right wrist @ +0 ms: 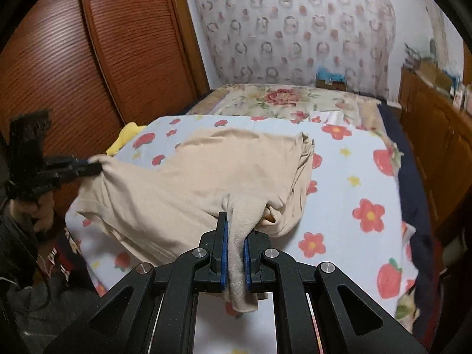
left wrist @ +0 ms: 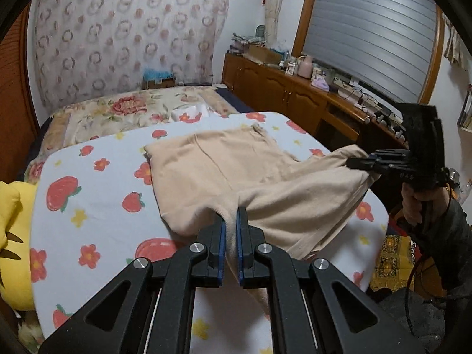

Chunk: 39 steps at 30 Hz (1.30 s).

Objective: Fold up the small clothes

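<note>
Now each hand-held gripper — left point(left wrist: 231, 224), right point(right wrist: 236, 230) — is clamped on the beige garment point(left wrist: 236, 174), stretched between them.

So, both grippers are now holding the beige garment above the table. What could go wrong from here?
1. The left gripper pinches only a thin edge of the beige garment, so the cloth may slip out when pulled.
2. The right gripper holds a bunched fold, so the crease may come out uneven.
3. The garment's near part lies at the edge of the strawberry-print table cover and could slide off.
</note>
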### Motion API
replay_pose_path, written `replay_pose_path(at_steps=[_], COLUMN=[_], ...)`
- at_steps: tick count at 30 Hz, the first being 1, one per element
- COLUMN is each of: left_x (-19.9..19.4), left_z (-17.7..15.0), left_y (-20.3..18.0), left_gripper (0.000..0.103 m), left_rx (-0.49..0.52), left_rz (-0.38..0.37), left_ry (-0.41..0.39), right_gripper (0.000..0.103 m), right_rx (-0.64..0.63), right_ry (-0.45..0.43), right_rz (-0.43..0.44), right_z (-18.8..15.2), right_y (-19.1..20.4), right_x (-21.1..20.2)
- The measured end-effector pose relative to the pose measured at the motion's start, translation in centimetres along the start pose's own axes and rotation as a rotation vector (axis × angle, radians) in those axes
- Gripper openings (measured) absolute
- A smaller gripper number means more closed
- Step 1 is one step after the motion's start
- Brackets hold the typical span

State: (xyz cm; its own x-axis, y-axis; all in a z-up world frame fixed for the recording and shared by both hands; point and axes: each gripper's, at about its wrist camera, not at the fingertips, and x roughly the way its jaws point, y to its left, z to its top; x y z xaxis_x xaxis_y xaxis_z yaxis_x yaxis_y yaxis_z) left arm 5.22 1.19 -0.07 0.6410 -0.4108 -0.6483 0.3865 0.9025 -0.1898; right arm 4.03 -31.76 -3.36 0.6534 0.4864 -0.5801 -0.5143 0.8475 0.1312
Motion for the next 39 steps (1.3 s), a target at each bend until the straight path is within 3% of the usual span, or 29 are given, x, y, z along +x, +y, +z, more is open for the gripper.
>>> replay_pose_path(at_steps=[4, 11, 16, 20, 21, 23, 24, 25, 28, 30, 39], left_x=[1.4, 5.8, 8.9, 10.6, 10.9, 11.0, 10.8, 10.4, 9.4, 8.6, 8.7], left_z=[2.6, 6.4, 7.4, 7.6, 7.6, 7.5, 7.5, 7.5, 7.0, 6.1, 1.6], left_y=[1.4, 6.1, 7.4, 8.3, 8.3, 8.2, 8.2, 8.3, 8.5, 8.5, 8.2], left_gripper=[0.007, 0.007, 0.007, 0.009, 0.011, 0.025, 0.041, 0.051, 0.065, 0.066, 0.067], left_rx=[-0.009, -0.08, -0.068, -0.078, -0.07, -0.044, -0.035, -0.027, -0.025, -0.022, 0.007], left_rz=[0.015, 0.05, 0.076, 0.07, 0.071, 0.08, 0.081, 0.082, 0.085, 0.083, 0.081], left_ry=[-0.011, 0.004, 0.035, 0.073, 0.079, 0.082, 0.074, 0.062, 0.051, 0.041, 0.152], right_gripper=[0.008, 0.009, 0.009, 0.014, 0.015, 0.022, 0.031, 0.041, 0.05, 0.05, 0.051], right_rx=[0.015, 0.042, 0.076, 0.086, 0.085, 0.072, 0.063, 0.052, 0.014, -0.014, -0.121], right_ry=[-0.023, -0.006, 0.035, 0.033, 0.032, 0.039, 0.037, 0.026, -0.012, -0.008, 0.107], right_rz=[-0.003, -0.032, -0.052, -0.049, -0.05, -0.06, -0.068, -0.091, -0.12, -0.14, -0.1], right_z=[2.8, 9.1, 10.1, 10.6, 10.5, 10.4, 10.3, 10.3, 10.0, 9.5, 4.9], right_y=[-1.1, -3.4, -4.6, -4.9, -4.9, -4.9, -4.9, -4.8, -4.6, -4.4, -1.8], right_x=[0.5, 8.1, 13.4, 14.7, 14.3, 13.9, 13.4, 13.0, 11.4, 10.8, 10.8])
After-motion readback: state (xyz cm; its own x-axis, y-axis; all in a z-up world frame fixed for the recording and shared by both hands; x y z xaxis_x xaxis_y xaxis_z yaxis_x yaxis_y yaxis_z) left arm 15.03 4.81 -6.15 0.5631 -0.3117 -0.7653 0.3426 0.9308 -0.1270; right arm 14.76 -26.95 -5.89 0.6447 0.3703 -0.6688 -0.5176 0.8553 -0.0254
